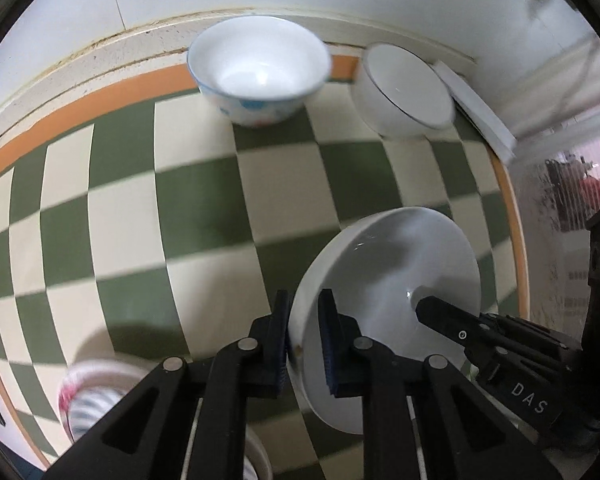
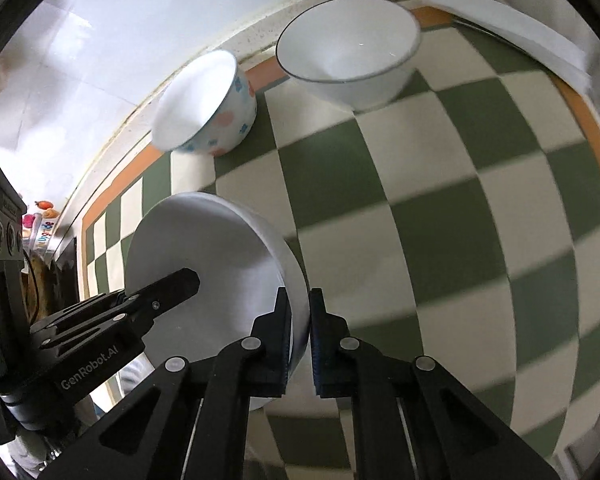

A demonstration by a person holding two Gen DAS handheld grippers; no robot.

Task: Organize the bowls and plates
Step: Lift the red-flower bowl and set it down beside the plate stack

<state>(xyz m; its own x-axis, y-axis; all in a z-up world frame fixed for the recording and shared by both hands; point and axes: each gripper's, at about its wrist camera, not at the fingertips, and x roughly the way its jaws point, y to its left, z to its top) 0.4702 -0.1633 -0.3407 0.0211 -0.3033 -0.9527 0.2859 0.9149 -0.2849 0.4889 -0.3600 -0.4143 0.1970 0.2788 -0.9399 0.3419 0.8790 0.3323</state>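
Note:
Both grippers hold one plain white bowl (image 1: 384, 276) above the green-and-cream checked tablecloth. My left gripper (image 1: 304, 340) is shut on its left rim, and my right gripper (image 2: 300, 334) is shut on the opposite rim; the bowl also shows in the right wrist view (image 2: 207, 264). A white bowl with blue and pink spots (image 1: 259, 72) (image 2: 207, 108) stands at the far edge. A white bowl with a thin dark rim (image 1: 404, 92) (image 2: 348, 52) stands to its right.
A red-and-white patterned dish (image 1: 95, 396) lies near my left gripper at the lower left. A folded white cloth (image 2: 512, 28) (image 1: 476, 108) lies at the far right corner. The table (image 1: 99, 184) meets a white wall behind the bowls.

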